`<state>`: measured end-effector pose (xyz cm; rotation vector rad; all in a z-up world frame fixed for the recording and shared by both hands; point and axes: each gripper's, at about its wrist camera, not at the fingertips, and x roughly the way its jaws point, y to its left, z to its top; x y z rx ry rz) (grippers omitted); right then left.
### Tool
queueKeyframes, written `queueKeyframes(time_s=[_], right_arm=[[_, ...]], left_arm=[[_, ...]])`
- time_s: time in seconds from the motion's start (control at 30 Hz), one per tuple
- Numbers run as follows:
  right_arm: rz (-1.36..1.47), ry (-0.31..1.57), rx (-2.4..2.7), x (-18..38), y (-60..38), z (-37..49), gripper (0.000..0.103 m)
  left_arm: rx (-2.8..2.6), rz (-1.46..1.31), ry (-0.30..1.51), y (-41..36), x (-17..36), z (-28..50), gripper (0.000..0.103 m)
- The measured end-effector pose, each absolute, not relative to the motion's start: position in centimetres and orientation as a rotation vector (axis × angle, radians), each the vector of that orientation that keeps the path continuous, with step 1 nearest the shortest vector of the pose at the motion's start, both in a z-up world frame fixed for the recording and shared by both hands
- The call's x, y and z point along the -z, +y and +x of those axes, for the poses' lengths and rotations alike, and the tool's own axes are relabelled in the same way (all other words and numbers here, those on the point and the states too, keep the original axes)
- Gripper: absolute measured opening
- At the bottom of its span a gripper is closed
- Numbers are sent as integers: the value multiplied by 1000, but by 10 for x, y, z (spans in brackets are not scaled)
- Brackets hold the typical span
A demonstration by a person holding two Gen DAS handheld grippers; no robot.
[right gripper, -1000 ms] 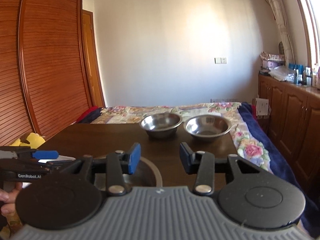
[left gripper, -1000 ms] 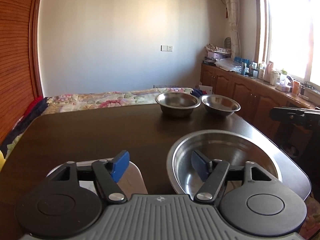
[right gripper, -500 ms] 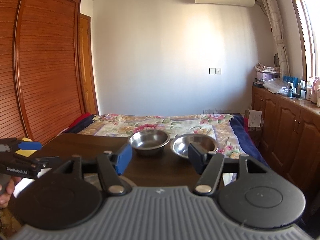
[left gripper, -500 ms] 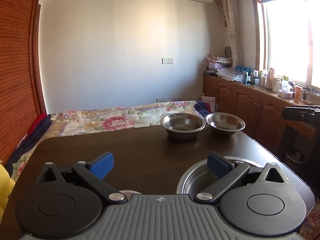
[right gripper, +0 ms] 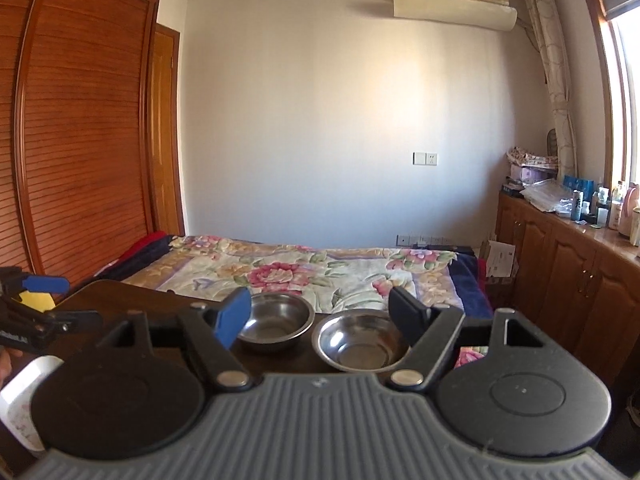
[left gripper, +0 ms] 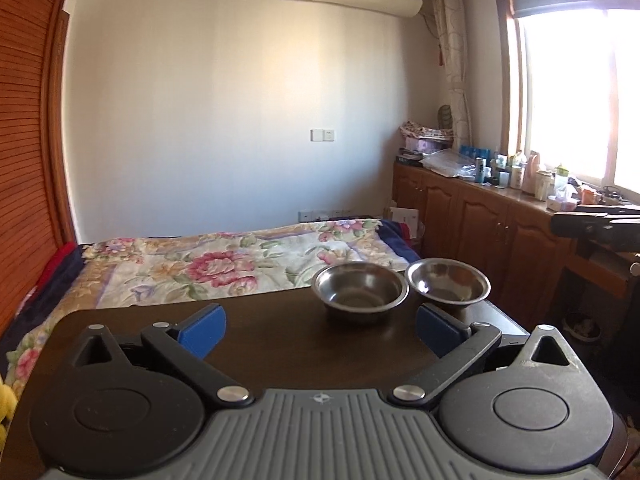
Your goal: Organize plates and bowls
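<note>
Right wrist view alone – white plate (right gripper: 24,384), left gripper (right gripper: 44,300) beyond

left tongs (left gripper: 320,330) agape, right tongs (right gripper: 322,314) agape

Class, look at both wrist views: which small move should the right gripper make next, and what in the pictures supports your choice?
Probably ease the right gripper forward and down toward the nearer steel bowl. Its jaws stand open and empty, that bowl sits framed between them, and a second steel bowl waits just beside it on the dark table.
</note>
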<state>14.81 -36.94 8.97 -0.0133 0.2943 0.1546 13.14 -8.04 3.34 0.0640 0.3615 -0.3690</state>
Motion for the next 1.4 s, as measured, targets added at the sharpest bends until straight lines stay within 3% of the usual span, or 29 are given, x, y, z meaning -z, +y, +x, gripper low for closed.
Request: queueKeyframes(time_s=[0.27,0.67,0.9,1.13,1.4], right_arm=[[5,366,-193,-74,-368,198,74],[-4,504,-239,-41,-353,275,51],[-53,583,-252,-23,-338,306,39],[-62,620,-260,-20,-330,316,37],[-76,631,-276,-20,-320,319,34]], left_arm=[[389,69,376,-88,-35,170,103],[405,102,440,-111,-16,233,99],[417,120,504,-123,1,264,90],[414,102,555,-126,13,286,81],[406,98,572,-129,20,296,80]])
